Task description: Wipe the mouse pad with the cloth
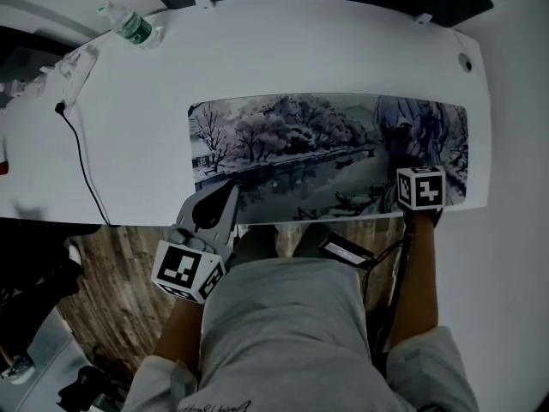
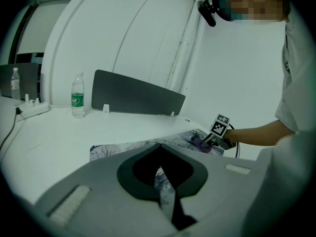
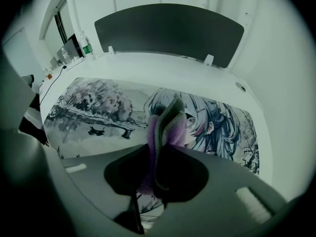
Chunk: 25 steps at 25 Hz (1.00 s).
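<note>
1. Right gripper view: right gripper (image 3: 165, 152) clamped on a folded purple cloth (image 3: 170, 120). The cloth sits on the right part of the mouse pad (image 3: 98, 107).
2. Left gripper view: left gripper (image 2: 159, 168) has its jaws closed together, tips at the pad's near left edge.
3. Head view: pad lies flat on the white surface (image 1: 343, 50), with a bottle (image 1: 133, 28) at the far left.

L claw (image 1: 230, 189) lower left of centre, jaws together, R claw (image 3: 165, 143) at right, clamped on cloth (image 3: 171, 118), R forearm (image 1: 418, 281) bare, straight fwd
</note>
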### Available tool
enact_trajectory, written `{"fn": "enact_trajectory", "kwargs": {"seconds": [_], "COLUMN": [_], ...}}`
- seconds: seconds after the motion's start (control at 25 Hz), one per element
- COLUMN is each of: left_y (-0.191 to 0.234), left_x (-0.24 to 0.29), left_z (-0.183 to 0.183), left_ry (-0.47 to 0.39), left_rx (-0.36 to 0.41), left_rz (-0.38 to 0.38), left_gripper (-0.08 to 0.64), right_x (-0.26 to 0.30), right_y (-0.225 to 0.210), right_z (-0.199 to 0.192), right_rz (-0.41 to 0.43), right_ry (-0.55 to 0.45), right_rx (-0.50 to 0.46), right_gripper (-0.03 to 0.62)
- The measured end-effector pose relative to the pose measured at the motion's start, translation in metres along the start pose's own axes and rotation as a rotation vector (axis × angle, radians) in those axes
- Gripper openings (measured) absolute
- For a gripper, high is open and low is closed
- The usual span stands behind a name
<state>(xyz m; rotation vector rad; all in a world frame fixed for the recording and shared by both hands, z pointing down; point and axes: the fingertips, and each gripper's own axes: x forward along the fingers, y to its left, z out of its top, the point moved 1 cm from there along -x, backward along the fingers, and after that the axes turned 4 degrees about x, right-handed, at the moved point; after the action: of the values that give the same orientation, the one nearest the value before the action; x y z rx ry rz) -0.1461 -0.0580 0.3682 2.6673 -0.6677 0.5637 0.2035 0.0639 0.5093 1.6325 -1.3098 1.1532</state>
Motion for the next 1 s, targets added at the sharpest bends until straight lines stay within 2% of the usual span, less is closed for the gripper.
{"fn": "enact_trajectory", "kwargs": {"seconds": [1.0], "left_y": [0.082], "left_x": [-0.088], "left_z": [-0.028], "left_ry": [-0.024], "left_rx": [-0.029], "left_rz": [0.047], "left_gripper": [0.018], "right_x": [0.008], "right_y": [0.162], "right_z": [0.03], "right_rz": [0.108], "right_ry": [0.001], "right_rx": [-0.058], "right_gripper": [0.094]}}
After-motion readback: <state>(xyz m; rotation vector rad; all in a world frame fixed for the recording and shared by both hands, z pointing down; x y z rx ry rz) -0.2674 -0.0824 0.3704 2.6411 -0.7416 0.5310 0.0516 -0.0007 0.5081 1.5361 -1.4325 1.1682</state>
